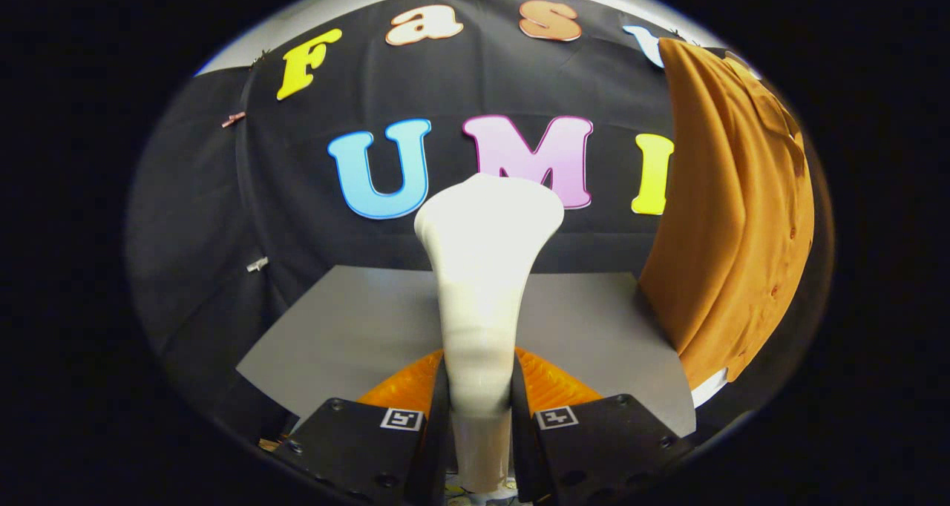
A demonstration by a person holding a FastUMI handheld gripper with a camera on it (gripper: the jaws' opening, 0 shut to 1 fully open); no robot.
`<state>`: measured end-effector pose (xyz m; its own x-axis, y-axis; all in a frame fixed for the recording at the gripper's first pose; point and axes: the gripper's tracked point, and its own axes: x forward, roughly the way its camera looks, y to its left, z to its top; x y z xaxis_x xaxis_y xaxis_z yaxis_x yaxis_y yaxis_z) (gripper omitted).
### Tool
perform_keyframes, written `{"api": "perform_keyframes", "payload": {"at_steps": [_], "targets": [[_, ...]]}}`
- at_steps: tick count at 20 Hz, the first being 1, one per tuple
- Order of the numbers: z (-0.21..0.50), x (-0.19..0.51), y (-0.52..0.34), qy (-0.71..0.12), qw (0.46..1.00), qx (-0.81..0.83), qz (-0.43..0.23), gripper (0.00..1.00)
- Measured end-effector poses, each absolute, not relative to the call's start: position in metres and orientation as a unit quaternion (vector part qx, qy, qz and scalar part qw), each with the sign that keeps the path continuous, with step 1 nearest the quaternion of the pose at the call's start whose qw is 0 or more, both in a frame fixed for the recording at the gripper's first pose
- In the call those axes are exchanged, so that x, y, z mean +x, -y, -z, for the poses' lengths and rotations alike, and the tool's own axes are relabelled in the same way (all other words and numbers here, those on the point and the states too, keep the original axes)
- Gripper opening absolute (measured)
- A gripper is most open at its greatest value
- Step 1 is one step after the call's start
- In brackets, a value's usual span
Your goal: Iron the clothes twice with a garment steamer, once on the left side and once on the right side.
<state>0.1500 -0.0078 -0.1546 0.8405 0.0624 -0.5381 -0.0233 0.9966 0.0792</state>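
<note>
Two fingers of the gripper (481,417) are clamped on the narrow handle of a cream-white garment steamer (482,283), one finger pressing on each side of it. The steamer stands upright between the fingers and rises ahead of them, widening toward a broad, rounded head at its top. Each finger carries a small square marker (401,419) on its upper face, close to the handle.

Beyond the fingers and below the steamer's head lies the flat grey top of the bench (356,335), backed by the booth's black cloth wall (475,83). To the right of the gripper, and further ahead than the steamer's head, an orange-brown shirt (731,217) hangs down in front of the wall, its lower hem reaching toward the right end of the bench. The steamer's head is apart from the shirt, with wall showing between them.
</note>
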Motion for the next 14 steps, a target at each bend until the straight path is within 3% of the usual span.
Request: {"api": "perform_keyframes", "payload": {"at_steps": [10, 14], "targets": [[0.089, 0.058, 0.012, -0.216, 0.974, 0.059, 0.019, 0.40], [0.065, 0.017, 0.041, -0.183, 0.980, 0.051, 0.064, 0.40]]}}
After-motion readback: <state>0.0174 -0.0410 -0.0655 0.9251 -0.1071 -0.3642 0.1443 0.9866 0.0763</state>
